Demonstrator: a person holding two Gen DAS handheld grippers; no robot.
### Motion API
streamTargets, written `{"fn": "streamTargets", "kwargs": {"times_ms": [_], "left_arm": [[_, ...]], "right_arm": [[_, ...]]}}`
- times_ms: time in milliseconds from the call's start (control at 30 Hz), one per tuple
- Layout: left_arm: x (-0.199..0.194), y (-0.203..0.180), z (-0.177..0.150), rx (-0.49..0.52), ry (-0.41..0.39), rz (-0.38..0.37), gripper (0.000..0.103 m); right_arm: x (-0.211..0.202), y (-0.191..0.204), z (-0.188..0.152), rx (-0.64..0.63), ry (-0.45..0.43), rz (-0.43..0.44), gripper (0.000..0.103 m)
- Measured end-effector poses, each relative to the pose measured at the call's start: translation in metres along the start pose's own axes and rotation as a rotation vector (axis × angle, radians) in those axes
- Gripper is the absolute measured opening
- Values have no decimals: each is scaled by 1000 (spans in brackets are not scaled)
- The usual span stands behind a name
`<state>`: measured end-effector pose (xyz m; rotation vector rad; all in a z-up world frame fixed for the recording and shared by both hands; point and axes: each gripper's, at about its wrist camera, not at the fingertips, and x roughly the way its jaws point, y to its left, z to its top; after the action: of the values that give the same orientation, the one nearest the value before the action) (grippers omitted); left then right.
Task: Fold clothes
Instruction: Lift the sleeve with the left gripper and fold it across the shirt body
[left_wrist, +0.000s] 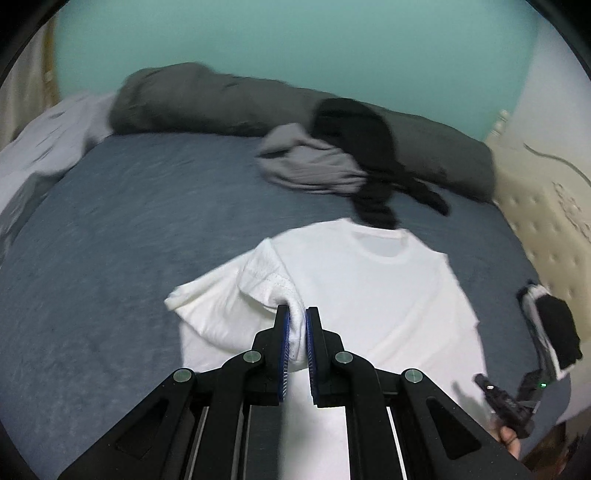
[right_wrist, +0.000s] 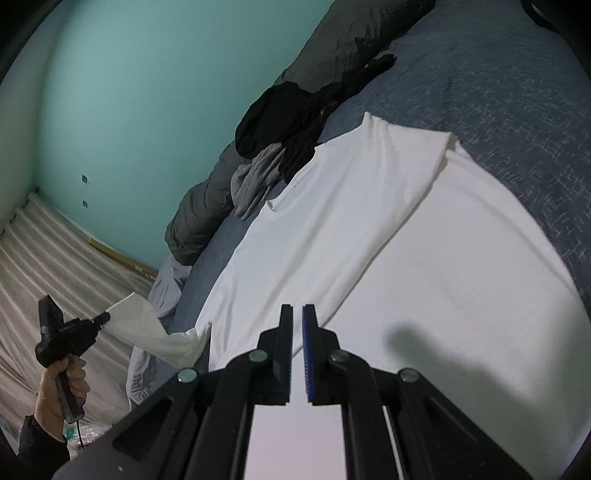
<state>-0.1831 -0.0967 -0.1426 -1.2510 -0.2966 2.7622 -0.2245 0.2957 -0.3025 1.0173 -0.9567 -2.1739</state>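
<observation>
Taking the white T-shirt (left_wrist: 388, 295) as my landmark: to its left, the blue-grey bedsheet (left_wrist: 129, 240) lies bare, giving my claws wide room. Just beyond its collar, a heap of black and grey clothes (left_wrist: 332, 162) touches it and blocks the way. Behind the heap, a long dark rolled duvet (left_wrist: 207, 99) bars the far edge. To the shirt's right, a padded cream headboard (left_wrist: 546, 221) closes that side.

You have a plain white cotton T-shirt (left_wrist: 373, 280) spread on a mottled blue-grey bed sheet (left_wrist: 129, 229). Behind it lie a crumpled light grey garment (left_wrist: 306, 168), a black garment (left_wrist: 354, 133) and a dark grey rolled duvet (left_wrist: 207, 99), against a flat teal wall (left_wrist: 295, 37).
</observation>
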Motion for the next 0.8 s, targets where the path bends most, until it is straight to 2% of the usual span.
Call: {"fn": "streamTargets", "kwargs": {"times_ms": [200, 367, 500, 633, 800], "left_arm": [[18, -85, -4, 94, 24, -100, 8], [42, -151, -24, 137, 62, -185, 6], [70, -194, -54, 168, 115, -249, 2], [102, -232, -95, 233, 187, -275, 2], [139, -246, -137, 257, 280, -265, 2]], "right_arm": [[-14, -10, 7, 33, -28, 9, 6], [-21, -19, 12, 65, -43, 10, 6], [-26, -24, 16, 80, -51, 9, 6], [-28, -30, 18, 102, -54, 5, 6], [-23, -32, 16, 108, -28, 0, 6]]}}
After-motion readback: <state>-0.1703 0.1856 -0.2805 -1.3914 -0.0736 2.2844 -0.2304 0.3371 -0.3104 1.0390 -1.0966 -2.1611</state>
